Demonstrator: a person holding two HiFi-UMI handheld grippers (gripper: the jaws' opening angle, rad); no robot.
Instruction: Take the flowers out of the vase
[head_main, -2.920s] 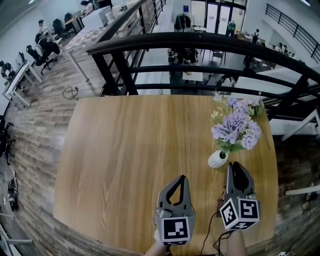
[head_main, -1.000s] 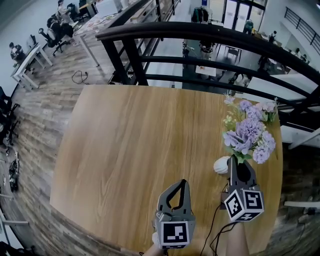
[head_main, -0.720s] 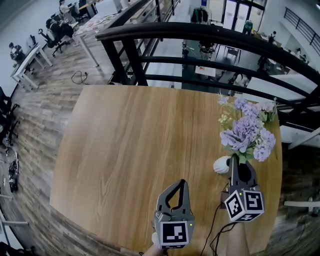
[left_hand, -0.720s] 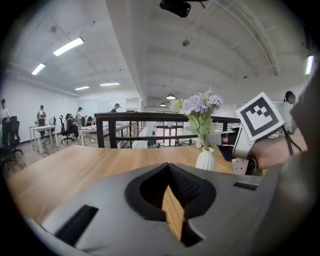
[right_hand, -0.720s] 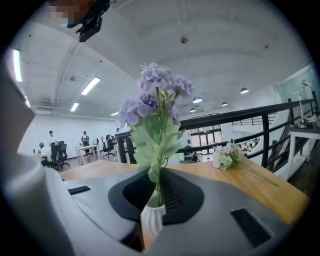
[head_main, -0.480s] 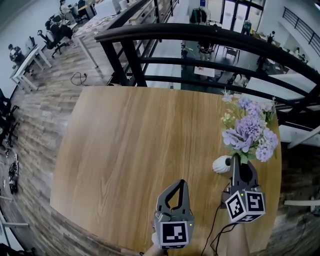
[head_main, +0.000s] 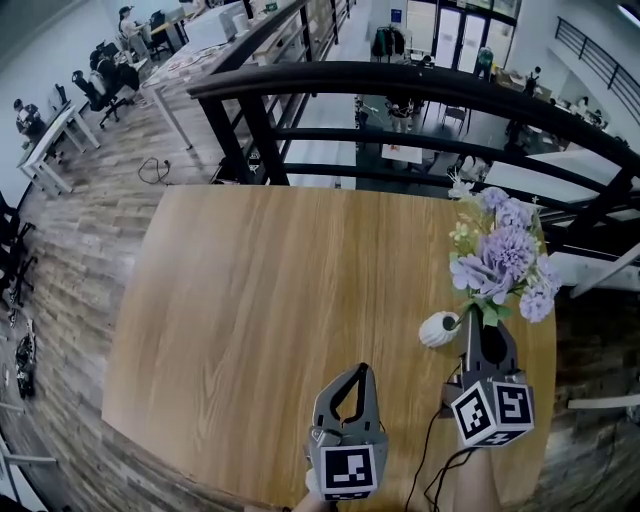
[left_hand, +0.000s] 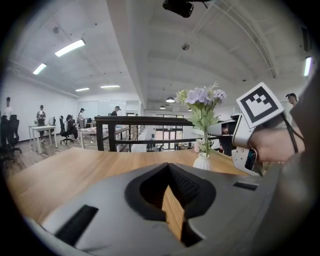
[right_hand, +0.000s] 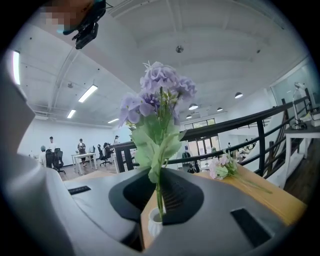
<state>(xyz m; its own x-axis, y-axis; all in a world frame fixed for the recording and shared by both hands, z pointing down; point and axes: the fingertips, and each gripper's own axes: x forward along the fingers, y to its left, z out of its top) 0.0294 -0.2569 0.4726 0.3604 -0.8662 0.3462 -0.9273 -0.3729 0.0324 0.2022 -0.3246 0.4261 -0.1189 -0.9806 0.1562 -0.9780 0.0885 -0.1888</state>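
The flowers (head_main: 505, 262) are still in the small white vase (head_main: 437, 329), stems dipping into its mouth and blooms leaning toward 1 o'clock. The vase sits on the desk (head_main: 270, 300) near its 4 o'clock corner. The right claw (head_main: 472, 320) has just been closing and now pinches the green stems just above the vase mouth, a low grip that should bring the whole bunch up together. The left claw (head_main: 361, 370), at 6 o'clock, is closed tip to tip on nothing, likely held aside because one claw suffices. A few seconds back the right claw waited short of the vase; now it is at the stems, and the bunch seems slightly higher.
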